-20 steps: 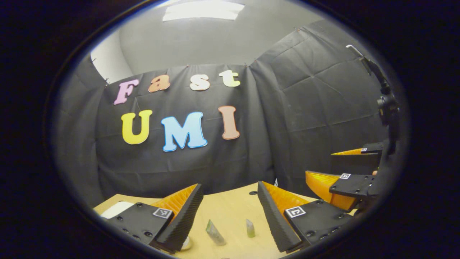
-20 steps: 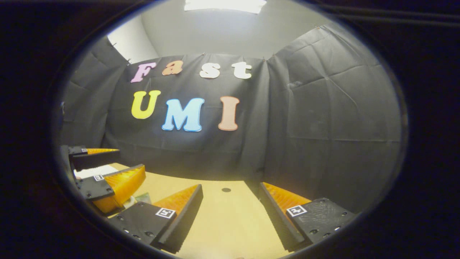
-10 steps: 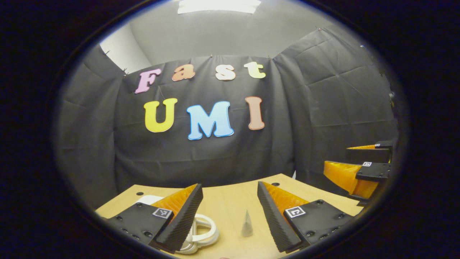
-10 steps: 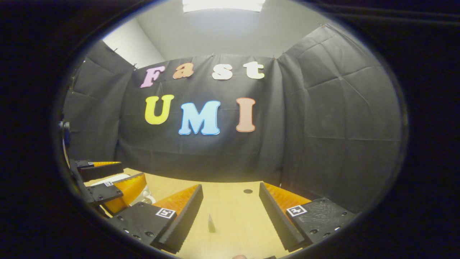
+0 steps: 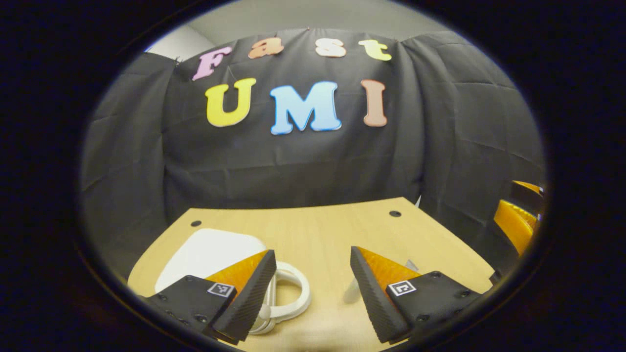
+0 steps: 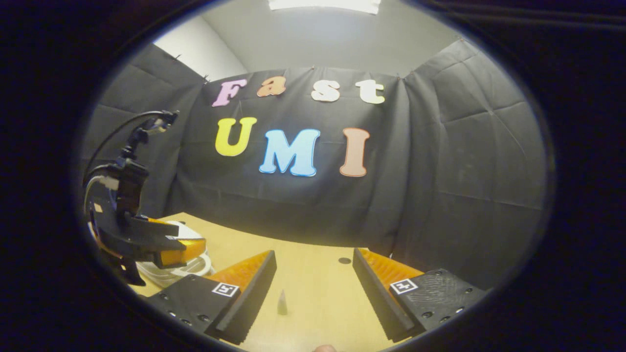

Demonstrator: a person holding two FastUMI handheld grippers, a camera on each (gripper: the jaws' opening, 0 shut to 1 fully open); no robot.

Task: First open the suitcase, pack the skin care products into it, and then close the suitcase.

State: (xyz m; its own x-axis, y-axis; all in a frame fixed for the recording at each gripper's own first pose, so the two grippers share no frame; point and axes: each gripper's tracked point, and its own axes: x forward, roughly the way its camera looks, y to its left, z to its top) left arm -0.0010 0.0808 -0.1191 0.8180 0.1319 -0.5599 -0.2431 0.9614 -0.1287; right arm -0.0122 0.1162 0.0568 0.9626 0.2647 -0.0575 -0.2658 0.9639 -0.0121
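A small white suitcase (image 5: pixel 205 250) lies flat on the wooden table (image 5: pixel 318 230), its looped handle (image 5: pixel 293 299) toward me. My left gripper (image 5: pixel 313 256) hangs open just above the handle end, nothing between its fingers. A small pale skin care tube (image 5: pixel 351 291) stands by its right finger, partly hidden. In the right gripper view, my right gripper (image 6: pixel 314 255) is open over bare table with a small tube (image 6: pixel 282 303) standing between its fingers, untouched. Off to the left there, the left gripper (image 6: pixel 193 244) hovers over the white suitcase (image 6: pixel 172 274).
The table's back edge meets the black cloth wall (image 5: pixel 293 171). Two small dark holes (image 5: pixel 394 213) sit near the back corners of the table. The right gripper (image 5: pixel 519 221) shows at the far right edge of the left gripper view.
The left gripper has tipped downward and moved over the suitcase, so more of the table and the case shows. The right gripper has barely moved. Both stay open.
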